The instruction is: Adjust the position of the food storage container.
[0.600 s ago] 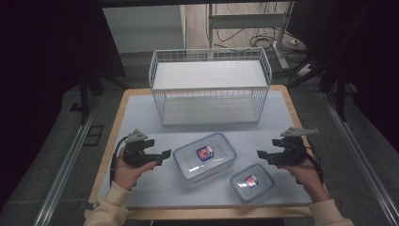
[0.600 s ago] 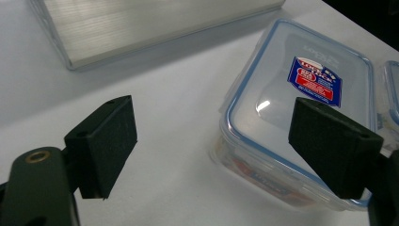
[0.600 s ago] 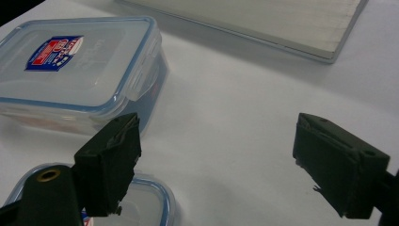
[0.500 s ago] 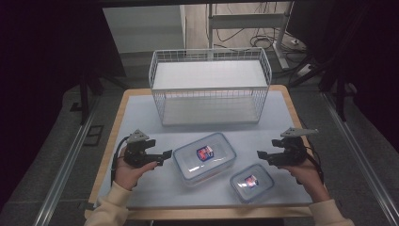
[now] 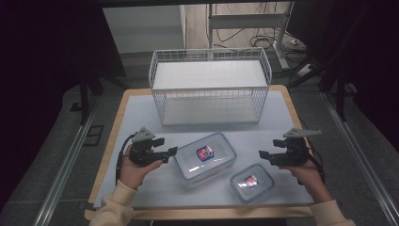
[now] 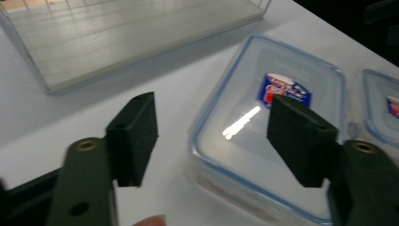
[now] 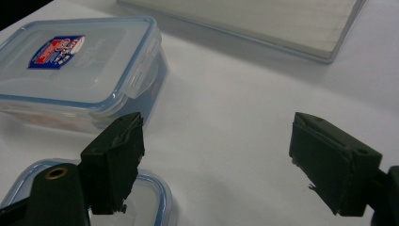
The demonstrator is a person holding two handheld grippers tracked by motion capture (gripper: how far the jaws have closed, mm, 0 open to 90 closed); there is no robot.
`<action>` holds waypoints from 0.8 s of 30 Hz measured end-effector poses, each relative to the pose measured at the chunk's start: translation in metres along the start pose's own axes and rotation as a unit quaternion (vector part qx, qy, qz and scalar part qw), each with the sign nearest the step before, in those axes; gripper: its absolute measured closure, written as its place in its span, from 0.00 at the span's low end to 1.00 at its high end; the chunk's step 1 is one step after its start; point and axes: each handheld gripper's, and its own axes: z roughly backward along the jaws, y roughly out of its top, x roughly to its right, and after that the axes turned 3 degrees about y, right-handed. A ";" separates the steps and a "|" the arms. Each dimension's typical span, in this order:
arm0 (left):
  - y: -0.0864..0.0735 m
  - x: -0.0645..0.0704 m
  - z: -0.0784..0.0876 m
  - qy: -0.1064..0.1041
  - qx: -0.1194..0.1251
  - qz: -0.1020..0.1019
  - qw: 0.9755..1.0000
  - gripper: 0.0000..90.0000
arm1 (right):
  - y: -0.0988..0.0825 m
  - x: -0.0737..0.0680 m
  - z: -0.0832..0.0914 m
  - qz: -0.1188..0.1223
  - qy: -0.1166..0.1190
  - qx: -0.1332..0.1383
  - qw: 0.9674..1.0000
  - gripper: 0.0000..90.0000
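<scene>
Two clear lidded containers with blue seals lie on the white table top (image 5: 136,113). The large container (image 5: 204,157) (image 6: 263,127) (image 7: 75,70) lies in the middle, with the small container (image 5: 251,182) (image 6: 383,113) (image 7: 150,202) to its front right. My left gripper (image 5: 171,151) (image 6: 211,136) hovers at the large container's left end, jaws open and holding nothing. On the right, my right gripper (image 5: 261,154) (image 7: 216,155) is open too, pointing left just above and behind the small container.
A white wire basket (image 5: 210,87) (image 6: 117,33) (image 7: 263,19) with a flat floor stands at the back middle of the table. Bare table lies between it and the containers. Dark floor, metal rails and cables surround the table.
</scene>
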 end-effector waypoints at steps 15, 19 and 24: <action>-0.005 0.038 -0.001 -0.095 -0.042 -0.036 0.994 0.84 | -0.002 -0.003 -0.001 0.010 0.000 0.002 1.000 0.21; -0.011 0.059 -0.006 -0.127 -0.074 -0.078 0.986 0.96 | -0.003 -0.003 -0.001 0.011 0.000 0.003 1.000 0.21; -0.020 0.078 -0.012 -0.136 -0.094 -0.098 0.981 0.99 | -0.003 -0.003 0.000 0.016 0.001 0.005 1.000 0.21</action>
